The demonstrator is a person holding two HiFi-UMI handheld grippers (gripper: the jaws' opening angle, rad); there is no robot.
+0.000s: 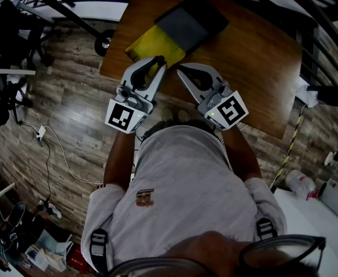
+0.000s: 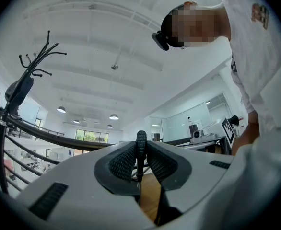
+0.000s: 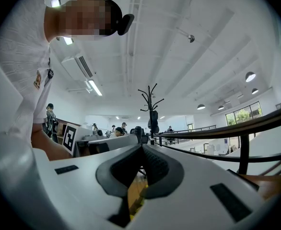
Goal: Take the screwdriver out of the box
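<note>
My left gripper [image 1: 157,63] is shut on a screwdriver [image 2: 141,146], whose black ribbed handle stands upright between the pads [image 2: 122,162] with its thin shaft running down behind them. The gripper hovers at the near end of the box [image 1: 177,32], a yellow case with a dark lid lying on the wooden table [image 1: 261,68]. Right beside it, my right gripper [image 1: 180,70] has its jaws pressed together with nothing between them [image 3: 141,150]. Both grippers point roughly level, away from the person. The inside of the box is hidden.
The table's left edge [image 1: 114,45] drops to a wood-plank floor with cables [image 1: 59,149] and an office chair [image 1: 2,91]. Dark stand legs [image 1: 59,2] cross the top left. A white bench with containers [image 1: 313,195] stands at the lower right.
</note>
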